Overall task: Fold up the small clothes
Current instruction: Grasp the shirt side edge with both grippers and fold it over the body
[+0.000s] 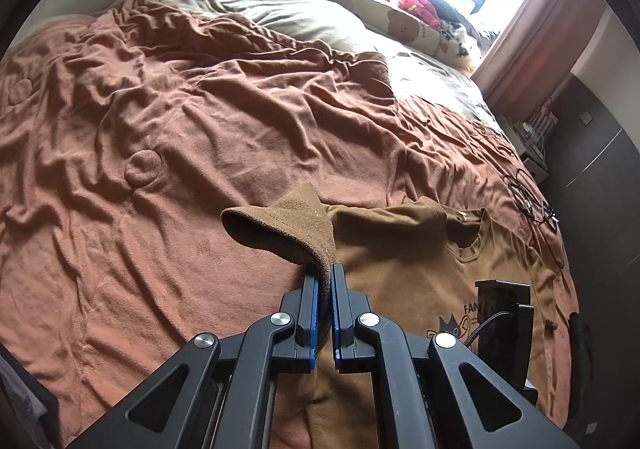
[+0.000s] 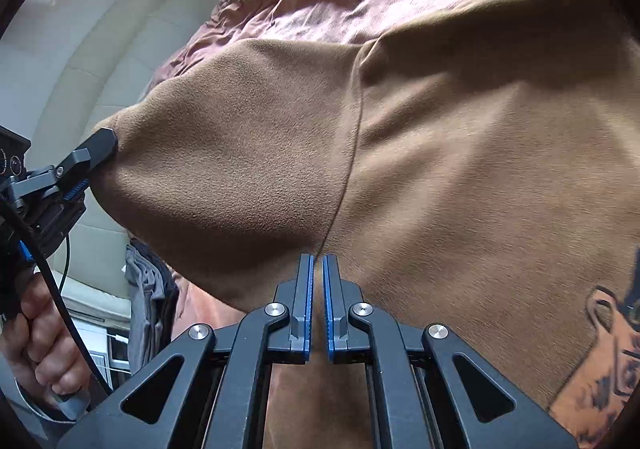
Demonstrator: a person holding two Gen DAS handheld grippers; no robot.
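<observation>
Sleeve (image 1: 280, 233) was pinched in my left tool (image 1: 325, 269), jaws clamped on its hem, lifted clear of the bed (image 1: 160, 109) so it could swing inward over the body. T-shirt (image 1: 408, 269), brown, lay print-up on the rust blanket (image 1: 120, 209), collar toward the far end. My right tool (image 2: 318, 261) was closed down at the underarm seam (image 2: 348, 177); fabric appeared nipped between the pads, though I couldn't be certain. Judged purpose: anchor the fold line while the left carried the sleeve across. From the right camera the left tool (image 2: 102, 145) showed gripping the sleeve end, cloth taut between us. Risk: body dragging if the anchor slipped.
</observation>
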